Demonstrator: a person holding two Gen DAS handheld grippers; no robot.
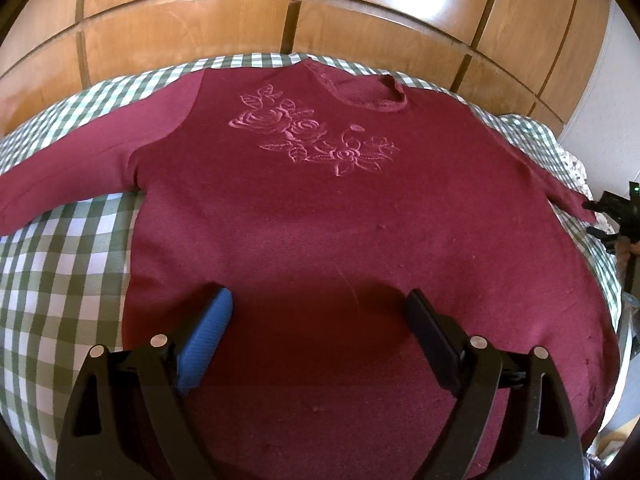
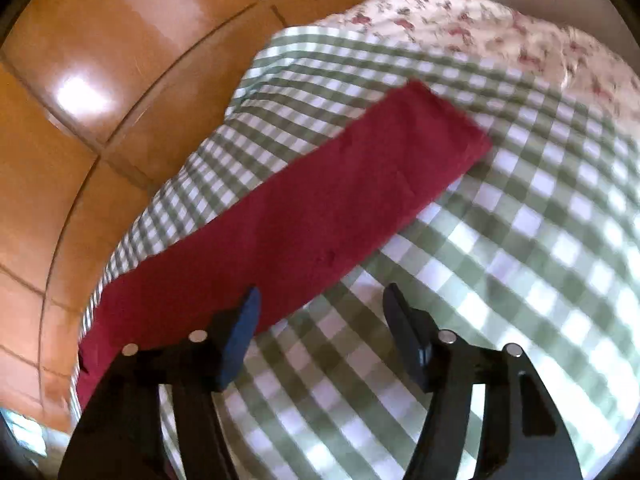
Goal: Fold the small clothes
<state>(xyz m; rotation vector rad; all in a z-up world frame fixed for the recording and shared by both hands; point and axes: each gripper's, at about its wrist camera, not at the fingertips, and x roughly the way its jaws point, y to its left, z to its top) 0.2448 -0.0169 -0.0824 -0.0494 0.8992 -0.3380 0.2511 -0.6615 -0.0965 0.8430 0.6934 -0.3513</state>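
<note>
A dark red sweater [image 1: 320,216] with an embossed rose pattern [image 1: 316,136] lies flat, front up, on a green and white checked cover [image 1: 60,264]. Both sleeves stretch out sideways. My left gripper [image 1: 320,300] hovers open over the sweater's lower body, with nothing between its fingers. In the right wrist view one red sleeve [image 2: 304,216] runs diagonally across the checked cover [image 2: 520,240]. My right gripper [image 2: 320,300] stands open just off the sleeve's near edge, its blue-padded finger [image 2: 244,328] over the sleeve, its jaws holding nothing. The right gripper also shows as a dark shape [image 1: 616,216] by the sleeve end.
Wooden cupboard doors [image 1: 320,12] rise behind the bed. A flowered quilt [image 2: 480,24] lies beyond the checked cover at the far right. The cover's edge drops toward the cupboard [image 2: 80,120] on the left of the right wrist view.
</note>
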